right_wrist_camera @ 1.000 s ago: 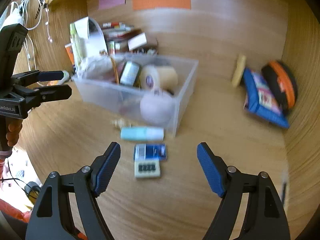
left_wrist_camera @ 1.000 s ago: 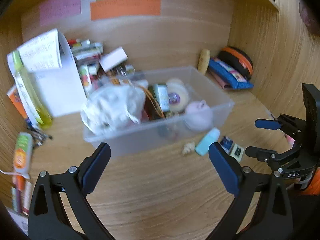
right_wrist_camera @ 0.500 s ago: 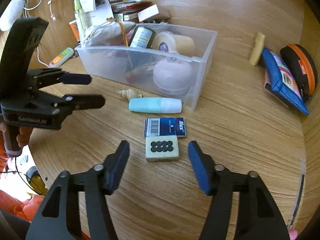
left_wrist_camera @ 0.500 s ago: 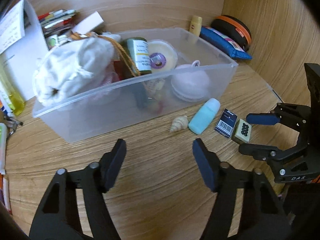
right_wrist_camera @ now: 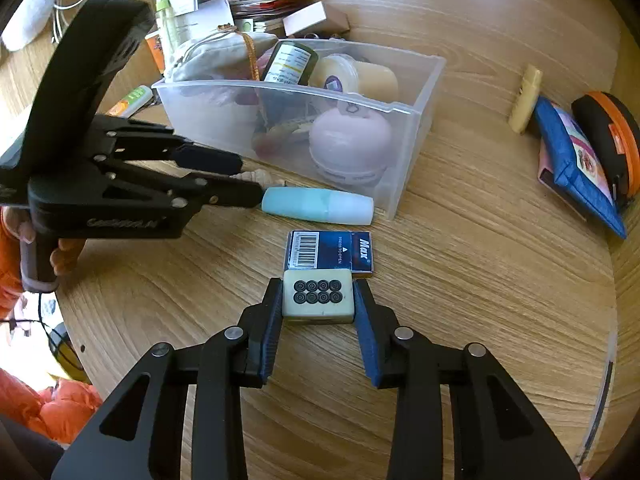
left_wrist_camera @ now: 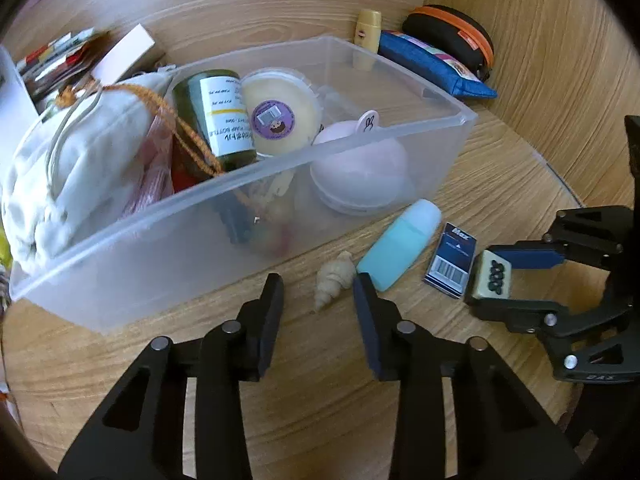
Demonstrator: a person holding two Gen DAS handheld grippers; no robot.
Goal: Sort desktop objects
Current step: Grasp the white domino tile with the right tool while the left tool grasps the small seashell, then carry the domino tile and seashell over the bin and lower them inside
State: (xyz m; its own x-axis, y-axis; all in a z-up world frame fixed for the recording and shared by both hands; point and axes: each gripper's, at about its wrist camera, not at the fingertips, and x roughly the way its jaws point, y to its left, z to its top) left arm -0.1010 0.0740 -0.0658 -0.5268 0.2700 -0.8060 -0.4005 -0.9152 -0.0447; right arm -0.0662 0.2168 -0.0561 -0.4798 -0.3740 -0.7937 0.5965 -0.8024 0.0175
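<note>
My right gripper (right_wrist_camera: 318, 304) pinches the cream mahjong tile with black dots (right_wrist_camera: 318, 298) on the wooden bench (right_wrist_camera: 480, 280), just before the clear plastic bin (right_wrist_camera: 420, 92), to lift it; my left gripper (left_wrist_camera: 318, 292) straddles the small beige seashell (left_wrist_camera: 334, 278), jaws narrowly apart.

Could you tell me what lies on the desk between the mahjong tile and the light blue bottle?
The small blue Max box lies between the mahjong tile and the light blue bottle, clearest in the right wrist view.
</note>
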